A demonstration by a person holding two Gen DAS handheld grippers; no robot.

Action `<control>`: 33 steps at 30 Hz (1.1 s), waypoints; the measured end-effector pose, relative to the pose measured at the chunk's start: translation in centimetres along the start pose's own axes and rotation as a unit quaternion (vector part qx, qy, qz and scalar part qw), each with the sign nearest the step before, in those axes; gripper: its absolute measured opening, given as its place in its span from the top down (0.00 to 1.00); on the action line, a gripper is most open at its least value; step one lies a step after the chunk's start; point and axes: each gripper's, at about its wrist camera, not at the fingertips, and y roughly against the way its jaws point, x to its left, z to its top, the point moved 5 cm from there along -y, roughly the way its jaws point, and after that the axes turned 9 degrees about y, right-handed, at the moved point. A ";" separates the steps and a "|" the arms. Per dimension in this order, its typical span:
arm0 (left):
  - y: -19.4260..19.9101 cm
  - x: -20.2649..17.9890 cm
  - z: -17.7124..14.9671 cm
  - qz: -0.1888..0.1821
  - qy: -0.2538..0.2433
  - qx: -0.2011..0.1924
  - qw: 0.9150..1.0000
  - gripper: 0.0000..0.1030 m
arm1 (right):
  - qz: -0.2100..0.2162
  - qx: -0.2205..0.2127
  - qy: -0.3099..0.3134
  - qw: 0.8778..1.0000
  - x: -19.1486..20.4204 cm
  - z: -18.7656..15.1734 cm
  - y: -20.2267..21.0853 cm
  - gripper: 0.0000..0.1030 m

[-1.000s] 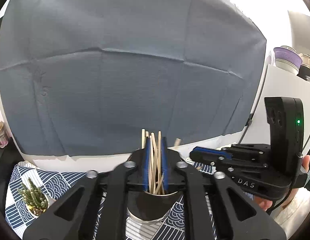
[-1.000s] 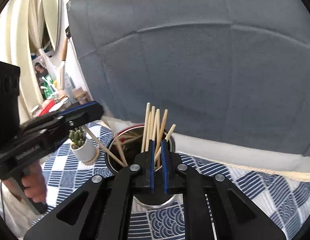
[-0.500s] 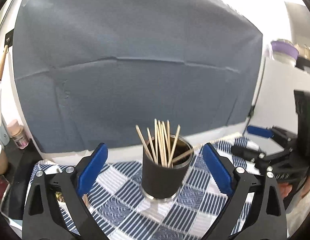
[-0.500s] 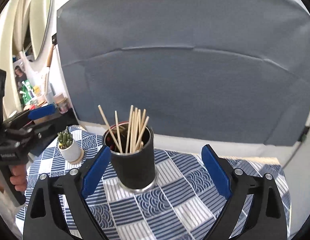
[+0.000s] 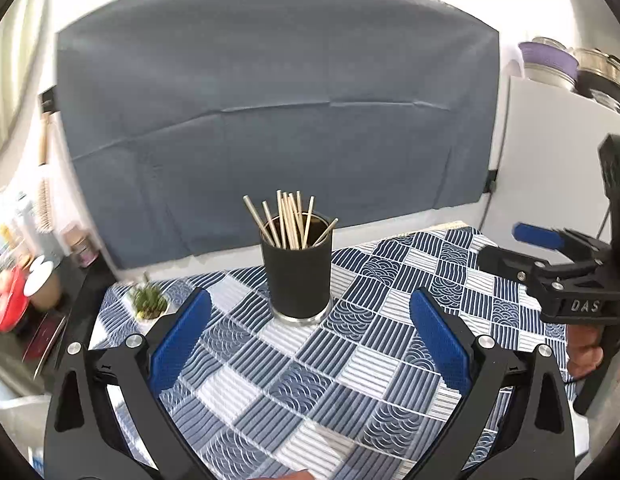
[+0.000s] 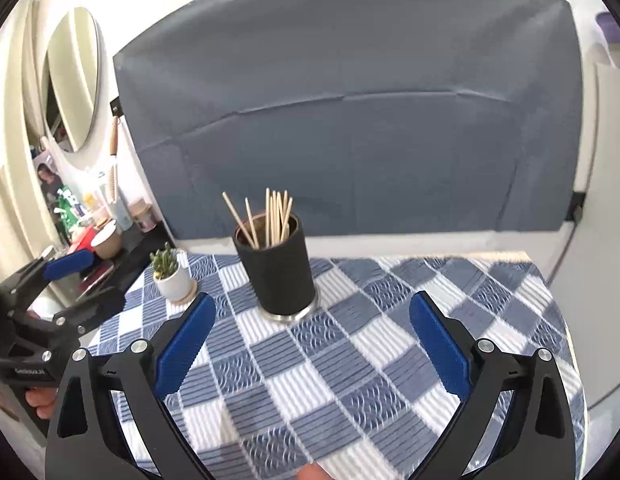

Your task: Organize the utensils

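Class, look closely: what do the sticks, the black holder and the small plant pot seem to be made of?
Sticks: pale, matte and thin, probably bamboo or wood. Black holder: dull, non-reflective sleeve, possibly rubber or coated, over a shiny base ring that looks like steel. Plant pot: smooth glossy white, likely glazed ceramic, though plastic is possible.

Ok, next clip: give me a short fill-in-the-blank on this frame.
1. The chopsticks stand in a ____ holder.
2. Both the left gripper and the right gripper are ____.
3. The small potted plant sits on the ____ tablecloth.

Missing words: black; open; checked
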 end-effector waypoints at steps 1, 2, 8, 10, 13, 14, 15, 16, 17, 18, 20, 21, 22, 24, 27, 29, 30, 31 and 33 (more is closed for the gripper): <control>0.8 -0.4 -0.4 0.009 0.000 0.001 1.000 0.06 | -0.001 0.000 -0.002 1.000 0.0 -0.4 0.9 0.09; 1.7 -0.9 -0.9 0.016 -0.002 0.005 1.000 0.06 | -0.004 -0.001 -0.006 1.000 0.0 -0.9 2.1 0.09; 6.0 -2.3 -3.1 0.046 0.004 0.018 0.999 0.06 | 0.001 0.003 -0.027 1.000 0.0 -3.4 6.9 0.08; 7.3 -2.4 -4.1 0.051 0.013 0.023 0.998 0.06 | -0.009 0.008 -0.026 1.000 0.1 -4.3 8.4 0.08; 8.6 -2.3 -5.4 0.061 0.021 0.029 0.998 0.06 | -0.026 0.026 -0.021 0.999 0.8 -5.4 9.8 0.08; 9.0 -2.3 -5.8 0.064 0.024 0.032 0.997 0.06 | -0.029 0.033 -0.016 0.999 1.4 -5.9 10.5 0.08; 9.2 -2.3 -6.3 0.060 0.028 0.041 0.997 0.06 | -0.030 0.038 -0.012 0.999 1.8 -6.3 10.8 0.08; 9.5 -2.2 -6.7 0.057 0.033 0.048 0.997 0.06 | -0.032 0.044 -0.007 0.999 2.3 -6.6 11.2 0.08; 9.8 -2.1 -7.0 0.056 0.041 0.052 0.996 0.06 | -0.032 0.047 -0.004 0.998 2.9 -6.9 11.7 0.08; 9.9 -2.0 -7.3 0.056 0.046 0.054 0.996 0.06 | -0.030 0.047 -0.005 0.998 3.2 -7.2 11.9 0.08; 10.4 -1.9 -7.7 0.059 0.050 0.058 0.995 0.06 | -0.025 0.051 -0.011 0.998 4.1 -7.6 12.5 0.08; 10.6 -1.9 -8.0 0.064 0.045 0.060 0.995 0.06 | -0.025 0.051 -0.013 0.998 4.4 -7.8 12.8 0.08; 10.7 -1.9 -8.2 0.072 0.040 0.059 0.995 0.06 | -0.027 0.051 -0.015 0.998 4.7 -7.9 13.0 0.08; 10.9 -1.8 -8.7 0.077 0.033 0.063 0.994 0.06 | -0.037 0.053 -0.009 0.998 5.4 -8.3 13.3 0.08; 11.1 -1.2 -9.5 0.081 0.038 0.073 0.993 0.06 | -0.050 0.060 0.005 0.997 6.2 -8.7 13.2 0.08; 11.1 -0.8 -9.8 0.083 0.041 0.078 0.993 0.06 | -0.043 0.071 0.005 0.997 6.8 -9.2 13.0 0.08; 11.0 -0.5 -10.0 0.083 0.043 0.082 0.992 0.06 | -0.042 0.073 0.004 0.996 6.9 -9.4 13.0 0.08; 11.0 -0.5 -10.1 0.083 0.044 0.084 0.992 0.06 | -0.044 0.075 0.003 0.996 7.2 -9.7 13.0 0.08; 10.9 -0.2 -10.3 0.080 0.046 0.089 0.992 0.06 | -0.055 0.076 0.005 0.996 7.4 -10.0 12.9 0.08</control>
